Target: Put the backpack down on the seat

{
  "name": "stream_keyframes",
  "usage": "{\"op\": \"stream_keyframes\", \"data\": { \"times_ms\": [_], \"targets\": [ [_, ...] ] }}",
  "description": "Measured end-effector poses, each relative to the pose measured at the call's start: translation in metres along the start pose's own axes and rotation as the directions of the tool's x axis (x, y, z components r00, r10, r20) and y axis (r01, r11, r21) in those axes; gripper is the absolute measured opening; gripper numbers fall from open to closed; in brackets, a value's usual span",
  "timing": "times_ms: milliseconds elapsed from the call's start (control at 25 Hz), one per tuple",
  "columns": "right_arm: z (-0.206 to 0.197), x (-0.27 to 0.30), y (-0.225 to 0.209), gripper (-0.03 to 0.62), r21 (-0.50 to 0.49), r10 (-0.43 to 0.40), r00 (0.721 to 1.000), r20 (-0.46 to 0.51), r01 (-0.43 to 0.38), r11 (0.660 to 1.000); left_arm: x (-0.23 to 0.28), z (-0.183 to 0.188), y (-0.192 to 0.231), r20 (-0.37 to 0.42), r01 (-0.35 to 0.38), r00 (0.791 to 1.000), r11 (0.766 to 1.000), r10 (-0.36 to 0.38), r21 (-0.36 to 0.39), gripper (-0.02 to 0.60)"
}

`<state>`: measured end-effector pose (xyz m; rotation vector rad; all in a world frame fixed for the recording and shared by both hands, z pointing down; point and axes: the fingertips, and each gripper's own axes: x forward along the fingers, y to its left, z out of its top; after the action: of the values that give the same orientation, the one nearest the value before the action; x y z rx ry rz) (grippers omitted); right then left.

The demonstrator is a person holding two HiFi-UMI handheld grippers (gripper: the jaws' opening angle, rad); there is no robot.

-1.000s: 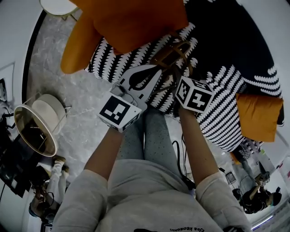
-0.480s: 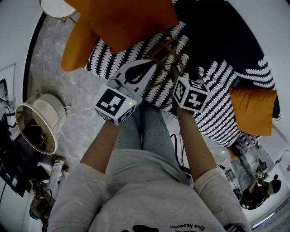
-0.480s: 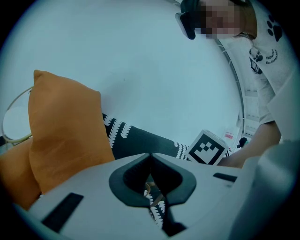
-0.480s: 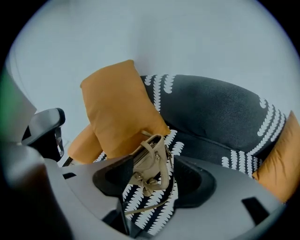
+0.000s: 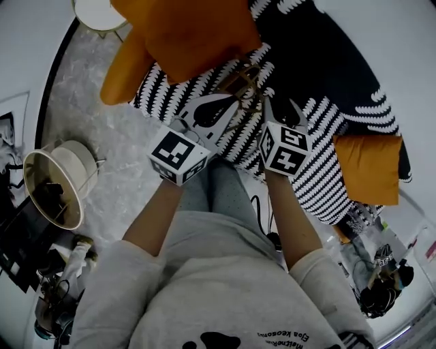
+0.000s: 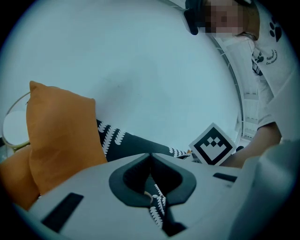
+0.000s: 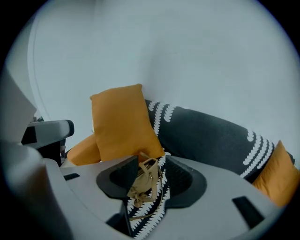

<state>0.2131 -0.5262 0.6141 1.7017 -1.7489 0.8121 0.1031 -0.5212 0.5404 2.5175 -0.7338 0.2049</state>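
A small tan backpack [image 5: 240,76] lies on the black-and-white patterned sofa seat [image 5: 321,178], just in front of a big orange cushion [image 5: 197,34]. My right gripper [image 5: 281,108] hangs a little to its right and nearer me, apart from it. In the right gripper view its jaws [image 7: 152,160] are closing but still apart, with the backpack [image 7: 144,182] showing through the gap on the seat beyond, not pressed by the pads. My left gripper [image 5: 231,103] hovers just short of the backpack, its tips together [image 6: 151,155] and nothing in them.
A second orange cushion [image 5: 368,167] leans at the sofa's right end. A round white basket-like stand [image 5: 54,180] is on the marble floor at left, and a small round table [image 5: 99,10] at top left. A cable [image 5: 262,211] trails by my legs. Another person [image 5: 381,286] is at lower right.
The right gripper has drawn slightly back from the backpack, so its fingers now show. The backpack stays on the seat. The left gripper has barely shifted.
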Motion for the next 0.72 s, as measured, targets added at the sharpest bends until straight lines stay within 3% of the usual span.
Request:
{"op": "stream_keyframes", "data": {
  "times_ms": [120, 240, 480, 720],
  "targets": [
    [0.02, -0.02, 0.003, 0.122, -0.05, 0.002, 0.999, 0.053, 0.001, 0.999, -0.007, 0.012, -0.009, 0.005, -0.002, 1.0, 1.0, 0.001, 0.001, 0.02],
    [0.039, -0.045, 0.012, 0.086, -0.05, 0.05, 0.994, 0.102, -0.045, 0.998, -0.015, 0.026, -0.019, 0.013, -0.007, 1.0, 1.0, 0.007, 0.009, 0.02],
    [0.068, -0.092, 0.026, 0.046, -0.038, 0.183, 0.966, 0.181, -0.179, 0.983, -0.022, 0.053, -0.038, 0.024, -0.035, 0.999, 0.999, 0.034, 0.039, 0.02],
    [0.081, -0.142, 0.023, 0.037, -0.075, 0.235, 0.947, 0.22, -0.224, 0.972, -0.03, 0.08, -0.07, 0.054, -0.07, 0.996, 0.996, 0.067, 0.057, 0.02]
  ]
}}
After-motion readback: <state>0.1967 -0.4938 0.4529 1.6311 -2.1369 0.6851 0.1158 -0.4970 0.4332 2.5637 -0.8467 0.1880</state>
